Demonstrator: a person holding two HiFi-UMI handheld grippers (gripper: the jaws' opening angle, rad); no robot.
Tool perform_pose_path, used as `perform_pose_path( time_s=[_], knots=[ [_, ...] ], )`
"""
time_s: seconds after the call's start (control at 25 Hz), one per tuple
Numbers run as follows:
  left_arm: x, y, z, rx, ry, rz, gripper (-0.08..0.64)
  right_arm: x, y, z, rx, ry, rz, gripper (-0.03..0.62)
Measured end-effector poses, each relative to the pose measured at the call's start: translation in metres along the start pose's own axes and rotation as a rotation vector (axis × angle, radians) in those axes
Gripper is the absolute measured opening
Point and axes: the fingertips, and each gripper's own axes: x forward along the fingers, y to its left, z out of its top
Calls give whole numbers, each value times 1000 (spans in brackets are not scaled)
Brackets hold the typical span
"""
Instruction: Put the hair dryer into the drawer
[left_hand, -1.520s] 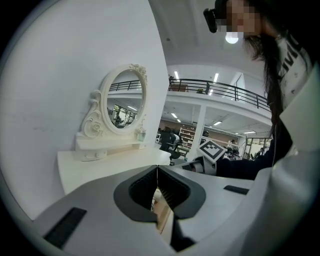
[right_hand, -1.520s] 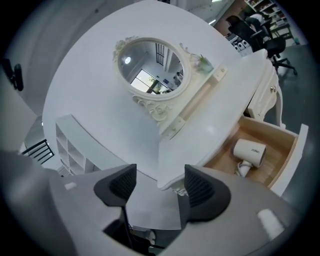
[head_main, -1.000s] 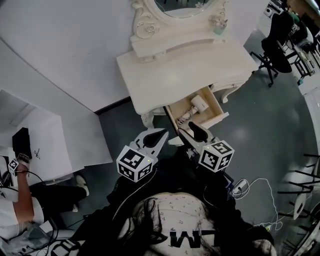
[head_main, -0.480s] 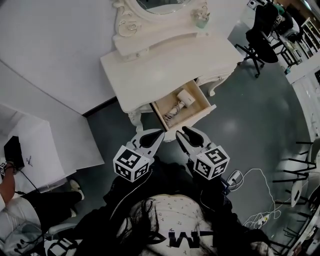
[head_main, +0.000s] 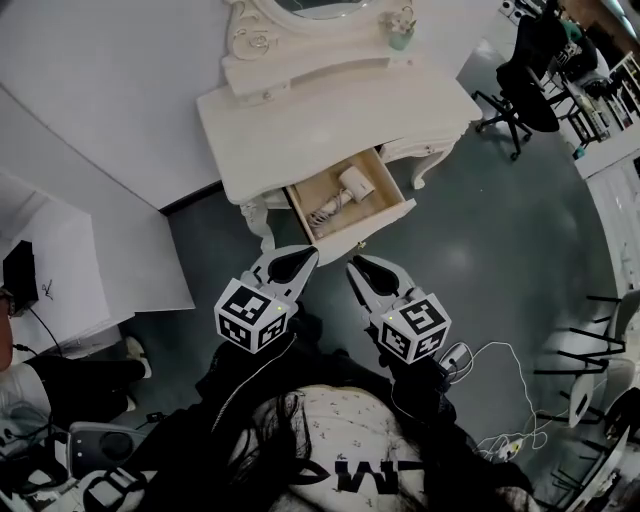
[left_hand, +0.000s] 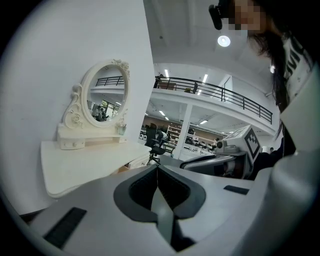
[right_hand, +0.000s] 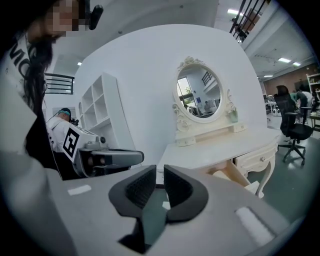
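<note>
**Dryer in the drawer, both my tools empty**

Head view: the hair dryer (head_main: 352, 182) lies inside the open drawer (head_main: 393, 186) of the dressing table (head_main: 330, 120), near the drawer's back edge. Its cord (head_main: 325, 212) is bunched toward the left wall. My left gripper (head_main: 308, 254) and right gripper (head_main: 352, 264) hang side by side in front of the drawer's front edge, apart from it and touching nothing.

Left gripper view: the jaws are pressed together with nothing in them. Beyond them I see the table's top and its mirror (left_hand: 106, 100).

Right gripper view: these jaws are also closed, with only a thin slit between the pads and nothing caught there. The drawer's wooden side shows under the table's front edge.

I judge the placing itself done, since the dryer sits fully within the drawer walls. If anything is left, it is sliding the drawer home. That would call for a closed tool set flat on the drawer front and a straight push, after first checking that no loop of cord hangs over the rim.
</note>
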Motion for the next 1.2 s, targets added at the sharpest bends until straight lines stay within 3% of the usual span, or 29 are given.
perform_pose_path(
  time_s=[0.72, 1.2],
  knots=[
    [-43, -141, -60, 11, -10, 199, 0, -120, 34, -55, -16, -10, 200, 57],
    [-90, -166, -75, -9, -48, 299, 0, -133, 86, -74, -66, 29, 333, 57]
  ],
)
